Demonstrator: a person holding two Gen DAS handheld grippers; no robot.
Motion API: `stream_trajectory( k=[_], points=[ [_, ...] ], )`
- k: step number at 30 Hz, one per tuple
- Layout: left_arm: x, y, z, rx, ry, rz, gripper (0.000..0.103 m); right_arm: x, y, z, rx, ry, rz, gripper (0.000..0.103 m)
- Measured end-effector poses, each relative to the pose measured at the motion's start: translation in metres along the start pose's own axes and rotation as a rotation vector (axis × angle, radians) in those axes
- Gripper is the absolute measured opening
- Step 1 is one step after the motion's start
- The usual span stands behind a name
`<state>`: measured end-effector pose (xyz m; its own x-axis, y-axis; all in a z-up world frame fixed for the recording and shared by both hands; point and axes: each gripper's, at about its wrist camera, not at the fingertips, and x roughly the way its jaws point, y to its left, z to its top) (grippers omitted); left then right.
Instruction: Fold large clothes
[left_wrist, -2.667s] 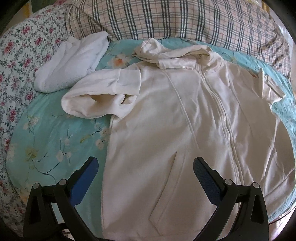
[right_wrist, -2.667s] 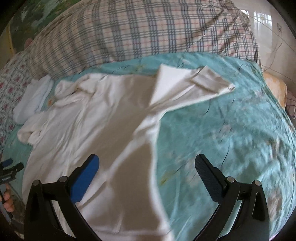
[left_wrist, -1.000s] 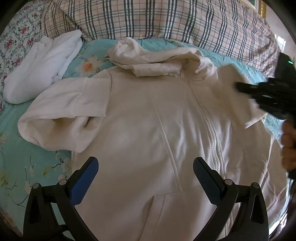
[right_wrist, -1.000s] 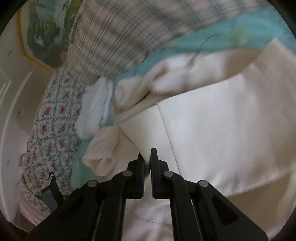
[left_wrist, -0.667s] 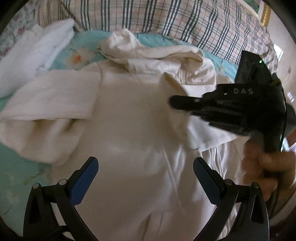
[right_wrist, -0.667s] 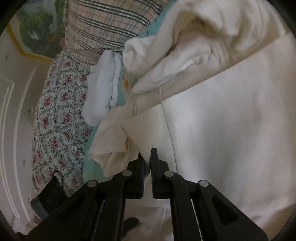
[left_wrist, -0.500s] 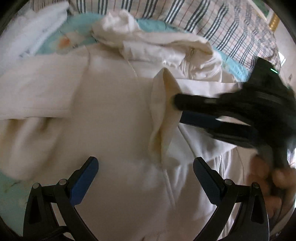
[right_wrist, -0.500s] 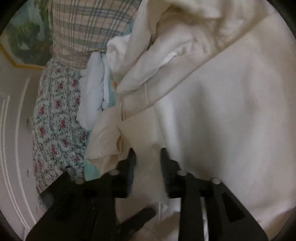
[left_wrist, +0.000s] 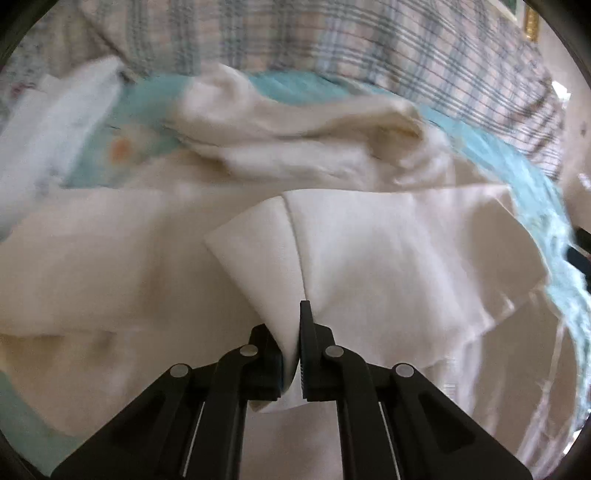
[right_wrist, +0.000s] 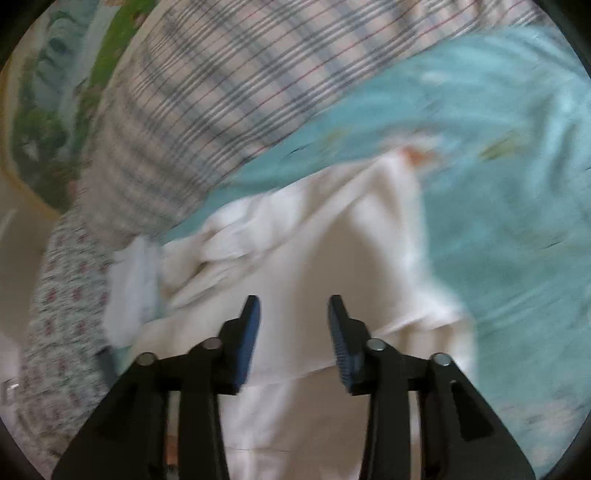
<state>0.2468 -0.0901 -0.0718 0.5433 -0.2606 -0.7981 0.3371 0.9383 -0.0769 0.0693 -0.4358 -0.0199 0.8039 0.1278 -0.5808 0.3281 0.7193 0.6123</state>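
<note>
left claw clamps hoodie sleeve; right claw gapes empty.

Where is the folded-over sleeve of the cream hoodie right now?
In the left wrist view the sleeve lies across the hoodie's chest at centre frame, below the bunched hood, its cuff pinched in the left gripper.
</note>
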Motion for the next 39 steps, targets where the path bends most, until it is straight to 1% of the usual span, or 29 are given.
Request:
stream_trajectory(
  k=[1,3,5,9,13,14,15,16,19,20,22,23,24,25,26,27,28,29,30,31,32,33,34,35,36,37,39],
  points=[
    [0.002,0.012,0.001,-0.019,0.013,0.013,0.004,-0.005,-0.008,0.004,0.008,-0.011,-0.030,0.049],
    [0.008,0.035,0.001,-0.068,0.057,-0.036,0.005,-0.005,-0.022,0.013,0.025,-0.018,-0.070,0.050],
    [0.007,0.043,-0.001,-0.079,0.064,-0.076,0.005,0.007,-0.032,0.021,0.039,-0.003,-0.094,0.050],
    [0.006,0.035,0.001,-0.039,0.060,-0.076,0.005,0.052,-0.041,0.032,0.019,0.078,-0.122,0.050],
    [0.009,0.040,-0.001,-0.057,0.079,-0.094,0.005,0.094,-0.041,0.032,-0.031,0.194,-0.155,0.050],
    [0.009,0.041,-0.002,-0.059,0.081,-0.096,0.005,0.099,-0.040,0.030,-0.051,0.205,-0.155,0.047],
    [0.009,0.040,-0.003,-0.055,0.081,-0.093,0.005,0.101,-0.037,0.030,-0.085,0.208,-0.158,0.014],
    [0.008,0.037,-0.002,-0.049,0.080,-0.095,0.005,0.102,-0.036,0.030,-0.099,0.221,-0.164,0.008],
    [0.006,0.024,-0.001,-0.027,0.073,-0.117,0.005,0.088,-0.041,0.035,-0.097,0.185,-0.187,0.007],
    [0.007,0.020,-0.001,-0.014,0.074,-0.111,0.005,0.085,-0.044,0.037,-0.092,0.175,-0.198,0.007],
    [0.014,0.013,-0.004,0.011,0.082,-0.068,0.006,0.088,-0.047,0.036,-0.094,0.196,-0.208,0.008],
    [0.017,0.011,-0.005,0.015,0.088,-0.059,0.006,0.088,-0.045,0.034,-0.106,0.210,-0.237,0.015],
    [0.017,0.011,-0.007,0.013,0.090,-0.060,0.007,0.083,-0.038,0.032,-0.126,0.194,-0.281,0.022],
    [0.014,0.012,-0.008,0.009,0.089,-0.065,0.010,0.075,-0.031,0.030,-0.144,0.160,-0.309,0.023],
    [0.010,0.015,-0.010,0.002,0.087,-0.068,0.013,0.063,-0.022,0.026,-0.160,0.113,-0.313,0.023],
    [0.006,0.017,-0.012,-0.006,0.084,-0.069,0.015,0.052,-0.013,0.021,-0.171,0.072,-0.293,0.025],
    [0.002,0.019,-0.013,-0.016,0.082,-0.067,0.015,0.043,-0.003,0.015,-0.184,0.054,-0.246,0.026],
    [-0.003,0.023,-0.016,-0.024,0.079,-0.067,0.016,0.038,0.007,0.005,-0.191,0.060,-0.177,0.032],
    [-0.010,0.026,-0.019,-0.033,0.076,-0.070,0.016,0.037,0.009,-0.001,-0.191,0.077,-0.131,0.039],
    [-0.016,0.030,-0.023,-0.042,0.072,-0.071,0.018,0.038,0.010,-0.009,-0.191,0.107,-0.095,0.043],
    [-0.024,0.035,-0.026,-0.053,0.068,-0.072,0.019,0.044,0.011,-0.018,-0.193,0.147,-0.082,0.047],
    [-0.033,0.041,-0.030,-0.062,0.060,-0.069,0.023,0.051,0.009,-0.025,-0.198,0.178,-0.101,0.047],
    [-0.040,0.047,-0.033,-0.072,0.053,-0.063,0.029,0.059,0.005,-0.032,-0.197,0.206,-0.137,0.047],
    [-0.049,0.055,-0.034,-0.090,0.042,-0.054,0.033,0.063,0.001,-0.035,-0.183,0.221,-0.159,0.047],
    [-0.055,0.062,-0.034,-0.109,0.032,-0.046,0.042,0.060,0.000,-0.037,-0.160,0.212,-0.153,0.047],
    [-0.059,0.068,-0.035,-0.126,0.024,-0.039,0.054,0.054,0.004,-0.037,-0.146,0.192,-0.140,0.047],
    [-0.066,0.084,-0.030,-0.179,0.007,-0.033,0.061,0.041,0.017,-0.042,-0.159,0.172,-0.091,0.047]
  ],
)
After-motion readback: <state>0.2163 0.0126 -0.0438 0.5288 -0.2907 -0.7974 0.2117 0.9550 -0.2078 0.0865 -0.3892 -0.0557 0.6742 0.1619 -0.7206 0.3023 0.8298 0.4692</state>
